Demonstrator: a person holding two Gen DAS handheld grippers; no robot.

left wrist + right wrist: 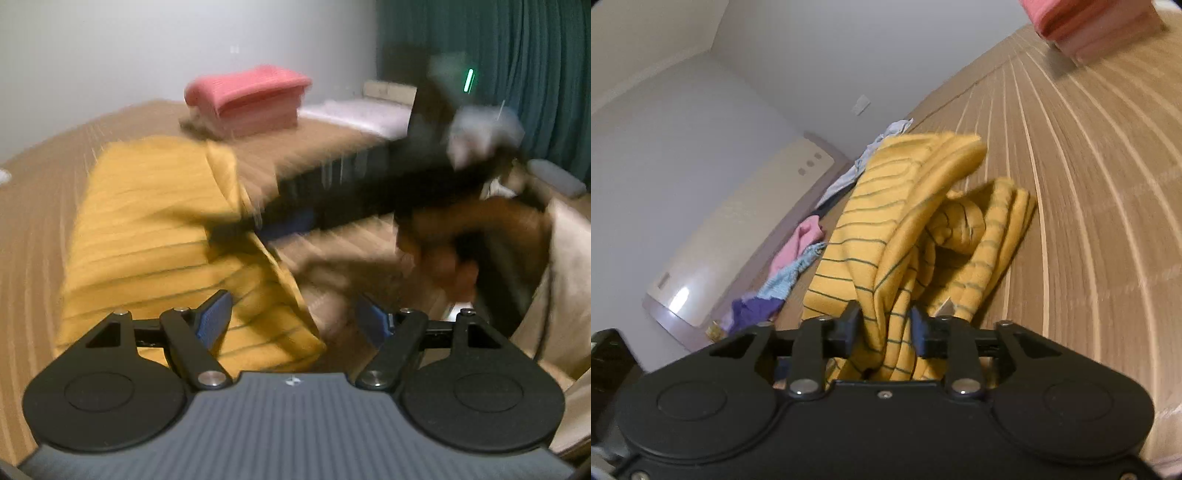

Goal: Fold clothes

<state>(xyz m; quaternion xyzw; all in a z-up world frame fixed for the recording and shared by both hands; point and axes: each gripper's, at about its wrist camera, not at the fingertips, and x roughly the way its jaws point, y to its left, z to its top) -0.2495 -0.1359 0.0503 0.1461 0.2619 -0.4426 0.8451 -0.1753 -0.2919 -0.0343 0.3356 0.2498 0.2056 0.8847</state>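
Observation:
A yellow garment with thin dark stripes [155,236] lies partly folded on the brown striped bed [33,229]. My left gripper [293,314] is open and empty, just above the garment's near right edge. My right gripper [884,328] is shut on a bunched fold of the yellow garment [886,229], which rises crumpled in front of it. In the left wrist view the right gripper [236,225] shows blurred, reaching across from the right with the person's hand [461,243] on it.
A folded pink stack [247,99] sits at the bed's far side and also shows in the right wrist view [1082,22]. A pile of loose clothes [798,254] lies along the bed's edge by the headboard. Teal curtains [517,74] hang at the right.

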